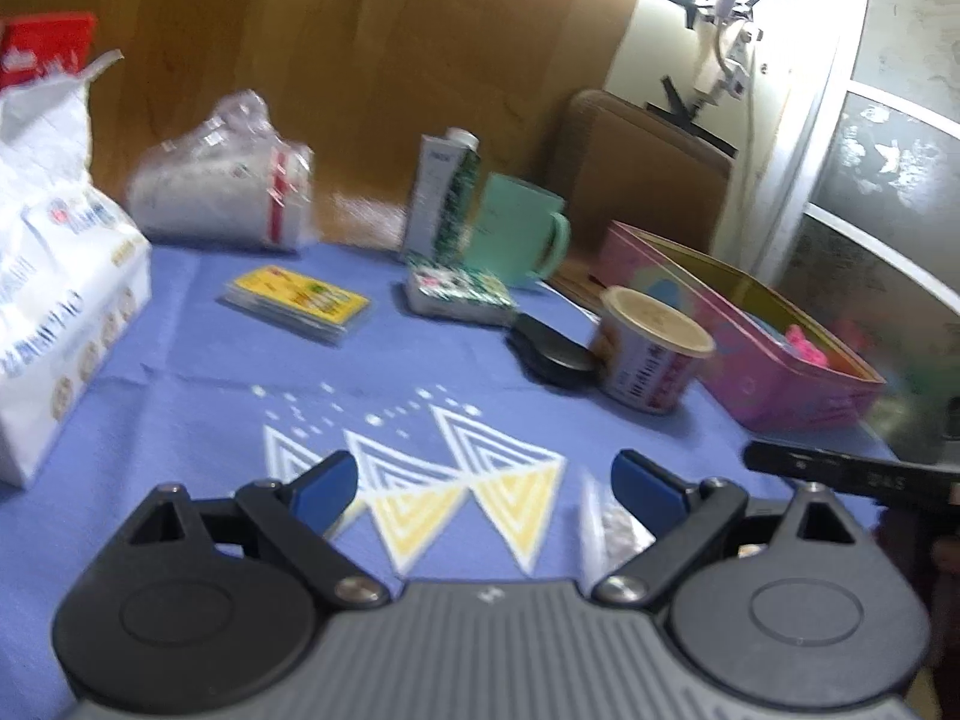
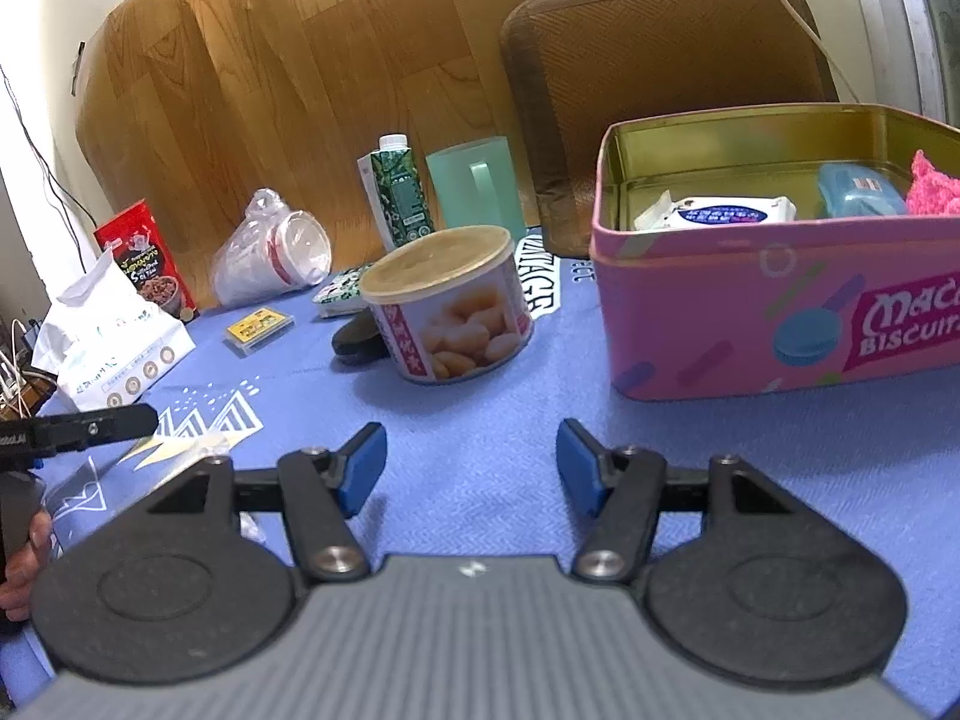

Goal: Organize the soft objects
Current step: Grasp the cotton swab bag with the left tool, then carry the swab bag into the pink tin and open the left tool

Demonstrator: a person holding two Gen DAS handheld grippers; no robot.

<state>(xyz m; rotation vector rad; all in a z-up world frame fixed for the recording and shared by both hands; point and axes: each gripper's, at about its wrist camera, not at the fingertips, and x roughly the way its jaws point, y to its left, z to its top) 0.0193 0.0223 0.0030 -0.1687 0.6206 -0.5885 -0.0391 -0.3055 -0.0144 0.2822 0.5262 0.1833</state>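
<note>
My left gripper (image 1: 486, 483) hovers open over the blue patterned cloth (image 1: 198, 420) with nothing between its fingers. A small clear packet (image 1: 612, 528) lies just by its right finger. Further back lie a yellow tissue packet (image 1: 294, 303) and a green-patterned soft pack (image 1: 459, 291). My right gripper (image 2: 472, 468) is also open and empty, low over the cloth in front of the pink biscuit tin (image 2: 750, 312). Inside the tin are a white wipes pack (image 2: 720, 213), a blue item (image 2: 858, 192) and a pink knitted piece (image 2: 933, 186).
A food can (image 2: 447, 306) and a black disc (image 2: 357, 336) stand left of the tin. A carton (image 2: 399, 192), a green mug (image 2: 477, 183), bagged cups (image 2: 270, 258), a red box (image 2: 150, 258) and a white bag (image 2: 114, 348) line the back and left. A brown chair back (image 2: 660, 78) is behind.
</note>
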